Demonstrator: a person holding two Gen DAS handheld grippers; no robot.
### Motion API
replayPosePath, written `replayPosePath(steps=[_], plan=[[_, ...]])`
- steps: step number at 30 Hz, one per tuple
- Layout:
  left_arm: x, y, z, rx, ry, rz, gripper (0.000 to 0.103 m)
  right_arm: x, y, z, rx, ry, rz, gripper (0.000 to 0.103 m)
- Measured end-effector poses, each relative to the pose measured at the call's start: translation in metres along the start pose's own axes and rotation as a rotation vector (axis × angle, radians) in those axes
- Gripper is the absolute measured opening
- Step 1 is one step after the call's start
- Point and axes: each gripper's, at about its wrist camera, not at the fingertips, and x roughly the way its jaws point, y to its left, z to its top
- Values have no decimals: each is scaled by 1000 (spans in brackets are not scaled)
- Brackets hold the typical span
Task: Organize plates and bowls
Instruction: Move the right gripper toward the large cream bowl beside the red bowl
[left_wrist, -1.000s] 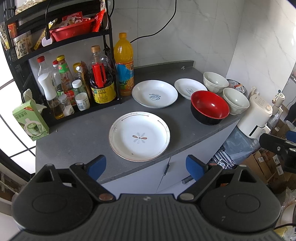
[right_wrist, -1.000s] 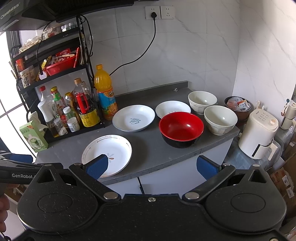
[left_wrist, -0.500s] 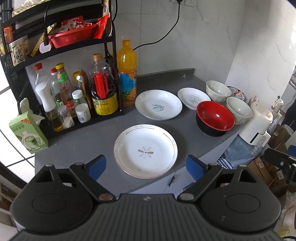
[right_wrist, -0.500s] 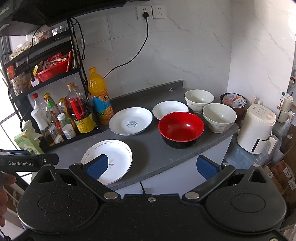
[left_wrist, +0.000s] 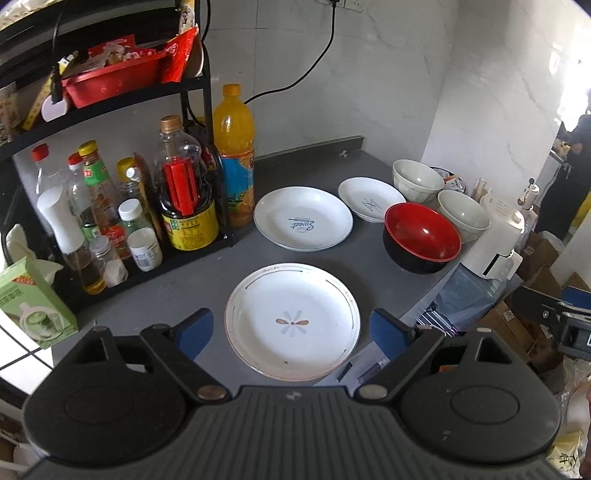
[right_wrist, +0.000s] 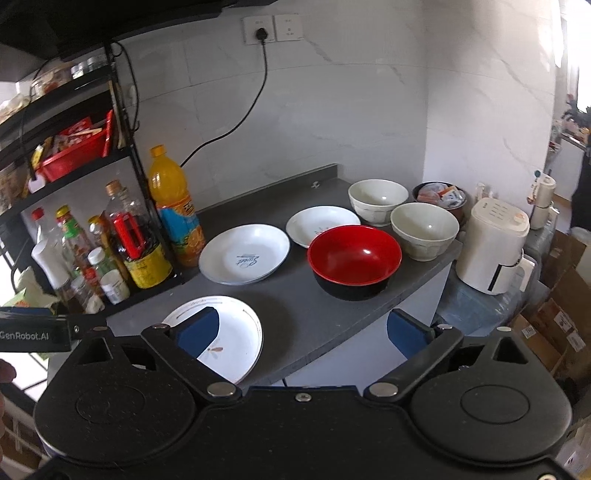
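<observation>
While both grippers gape wide, the flower plate lies between the left gripper fingers.

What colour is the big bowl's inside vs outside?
Big bowl: glossy red inside, black outside. Clearest in the right wrist view.

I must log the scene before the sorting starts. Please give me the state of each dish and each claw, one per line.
Flower plate: flat near counter edge, empty.
"Sweet" plate: flat, empty.
Small plate: flat, empty.
Red bowl: upright, empty.
Back white bowl: upright, empty.
Front white bowl: upright, empty.
Left claw: open, holding nothing.
Right claw: open, holding nothing.
</observation>
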Motion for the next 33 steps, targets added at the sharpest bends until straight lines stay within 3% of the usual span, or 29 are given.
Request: replayPosePath(steps=[11, 17, 30, 33], plan=[[26, -11, 22, 24, -15, -59, 89, 23, -9, 6, 49, -2, -66, 91], [48, -40, 42, 38, -28, -72, 89, 45, -32, 18, 65, -7, -67, 91], [136, -152, 103, -9, -5, -37, 89, 126, -151, 70, 61, 12, -37, 89], [155, -178, 118, -23, -11, -31, 87, 145, -177, 79, 55, 29, -13, 85]])
